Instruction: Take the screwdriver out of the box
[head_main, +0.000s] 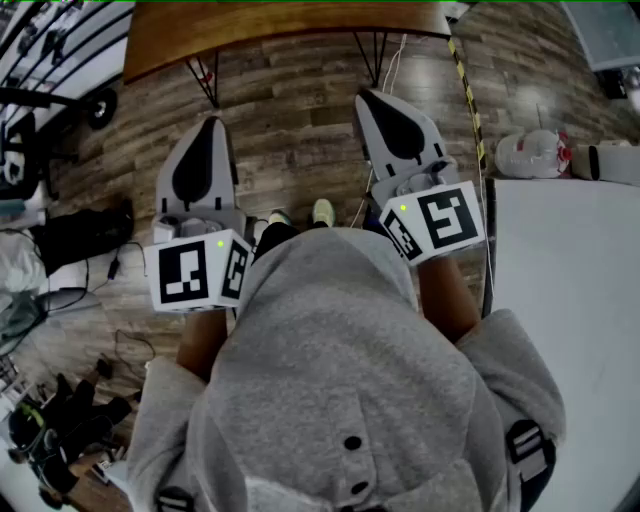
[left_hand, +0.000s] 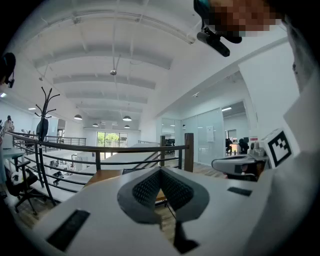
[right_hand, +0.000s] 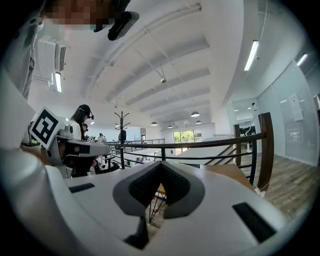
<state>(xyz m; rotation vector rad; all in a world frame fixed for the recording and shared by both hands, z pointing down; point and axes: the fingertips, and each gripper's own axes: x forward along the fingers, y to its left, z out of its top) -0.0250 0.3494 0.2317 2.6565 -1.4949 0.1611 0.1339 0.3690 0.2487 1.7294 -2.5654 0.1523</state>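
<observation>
No screwdriver and no box shows in any view. In the head view my left gripper (head_main: 212, 122) and my right gripper (head_main: 372, 95) are held side by side in front of a grey hooded top (head_main: 340, 360), above the wooden floor. Both point level and away from the body. In the left gripper view the left gripper (left_hand: 160, 170) has its dark ribbed pads meeting at the tip, with nothing between them. The right gripper (right_hand: 161, 165) looks the same in its own view: shut and empty. Each gripper also appears at the edge of the other's view.
A brown wooden table (head_main: 280, 25) on thin metal legs stands ahead. A white table (head_main: 560, 280) lies at the right. Black bags and cables (head_main: 80, 235) clutter the floor at the left, and a white bag (head_main: 530, 152) lies at the right. A dark railing (left_hand: 100, 150) runs ahead.
</observation>
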